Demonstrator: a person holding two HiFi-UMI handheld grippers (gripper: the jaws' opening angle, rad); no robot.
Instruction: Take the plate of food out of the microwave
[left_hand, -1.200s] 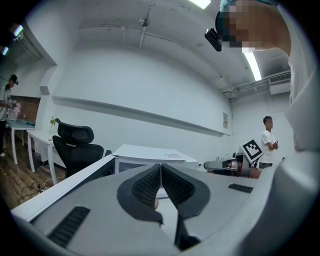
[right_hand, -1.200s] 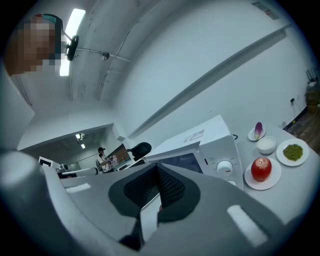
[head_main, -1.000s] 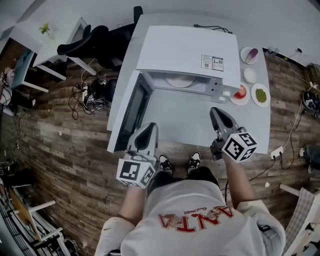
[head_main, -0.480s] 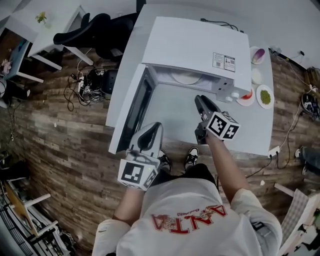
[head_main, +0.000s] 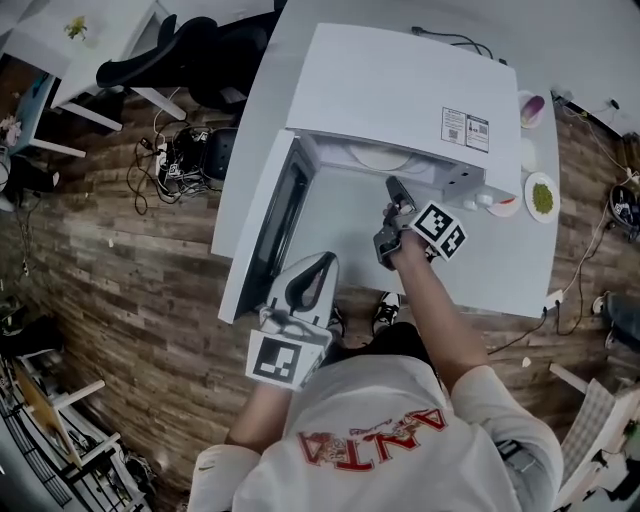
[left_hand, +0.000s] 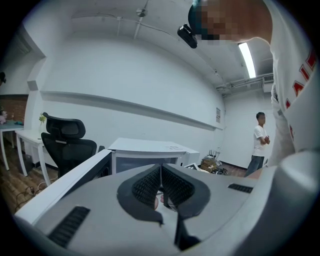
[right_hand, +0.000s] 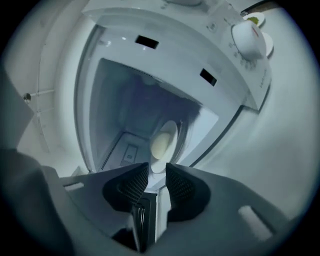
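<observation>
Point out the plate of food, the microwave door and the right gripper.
plate of food (right_hand: 161, 144), right gripper view, on the pale food at its middle.
microwave door (head_main: 278, 220), head view, on the door's dark window.
right gripper (right_hand: 156, 166), right gripper view, midway between its open fingertips.

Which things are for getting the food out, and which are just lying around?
For the job: microwave, its open door, plate of food inside, right hand-held gripper, jaws just been opening, nothing between them.

Just lying about: small dishes beside the microwave, office chair, cables on the floor.
</observation>
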